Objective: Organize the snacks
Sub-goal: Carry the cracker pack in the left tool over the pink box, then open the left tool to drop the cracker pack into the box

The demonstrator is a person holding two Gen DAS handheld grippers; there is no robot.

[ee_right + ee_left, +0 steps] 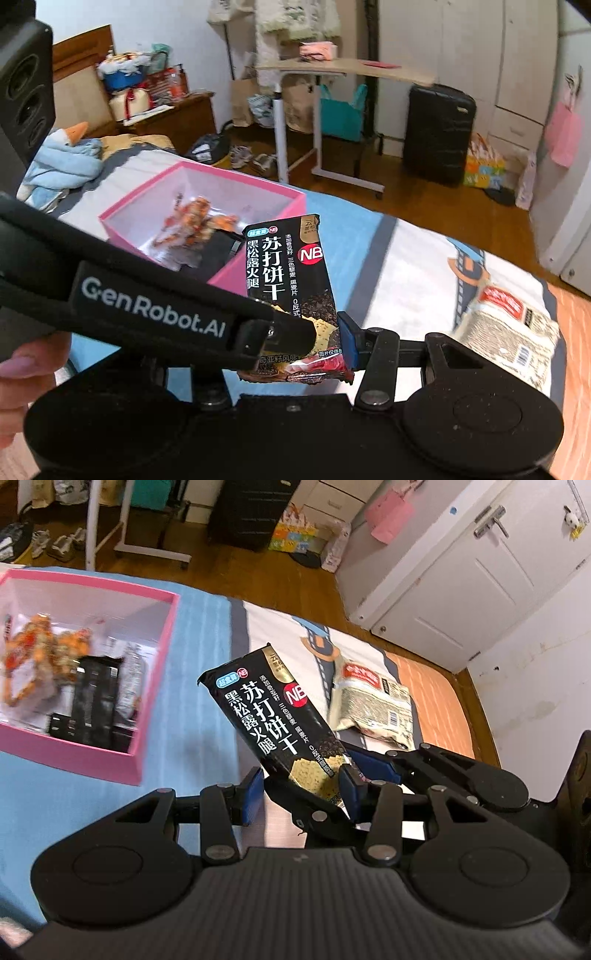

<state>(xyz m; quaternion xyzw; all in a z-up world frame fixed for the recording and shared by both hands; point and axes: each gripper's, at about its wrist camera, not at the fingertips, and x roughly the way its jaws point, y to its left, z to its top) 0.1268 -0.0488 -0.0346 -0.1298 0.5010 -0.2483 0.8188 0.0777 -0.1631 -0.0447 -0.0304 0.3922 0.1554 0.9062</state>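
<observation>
A black soda-cracker packet (273, 716) (291, 273) hangs in the air above the bed, held at its lower end by both grippers. My left gripper (301, 794) has its blue pads on either side of the packet; one of its fingers (207, 321) crosses the right wrist view. My right gripper (295, 343) is shut on the same end; its left pad is hidden and its fingers (369, 766) reach in from the right. The pink box (155, 686) (236, 273) sits to the left, with an orange snack bag (33, 657) and black packets (92, 698) inside. A beige packet (373, 705) (506, 325) lies on the bed at right.
The bed has a blue sheet (203, 664) and a patterned cover. A blue plush toy (62, 155) lies beyond the box. On the wood floor stand a rolling desk (332, 70), a black suitcase (437, 133) and shoes. A hand (22, 369) grips the left tool.
</observation>
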